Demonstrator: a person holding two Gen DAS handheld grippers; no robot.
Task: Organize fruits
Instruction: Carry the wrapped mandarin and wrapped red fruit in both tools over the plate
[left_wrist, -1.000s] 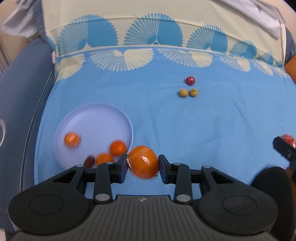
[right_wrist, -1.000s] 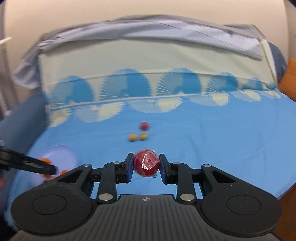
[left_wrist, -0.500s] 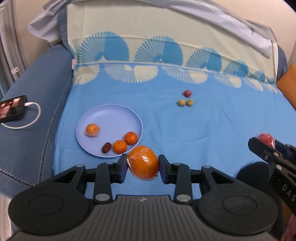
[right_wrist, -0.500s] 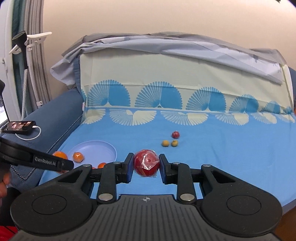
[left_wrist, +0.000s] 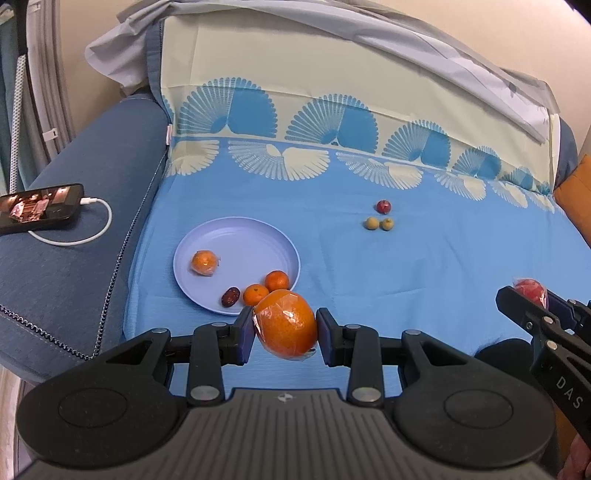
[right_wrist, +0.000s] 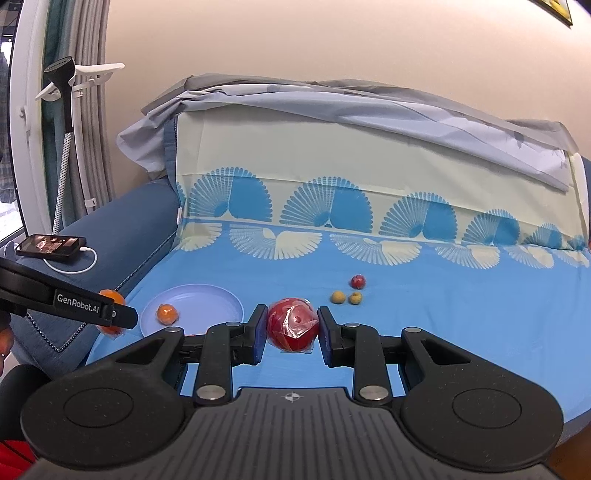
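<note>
Nearby, plate (left_wrist: 236, 240) with oranges, left claw (left_wrist: 285, 334) gripping wrapped orange (left_wrist: 286, 323), right claw (right_wrist: 291, 334) gripping wrapped apple (right_wrist: 291, 328).

Left gripper (left_wrist: 285, 334): jaws part-open, both pads pressed on a wrapped orange (left_wrist: 286, 324), held clear above the cloth, pointing steeply down. Right gripper (right_wrist: 291, 334): jaws clamped on a wrapped red fruit (right_wrist: 292, 329), tilted less steeply. Each gripper shows in the other's view: right one at the right edge of the left view, left one at the left edge of the right view.
</note>
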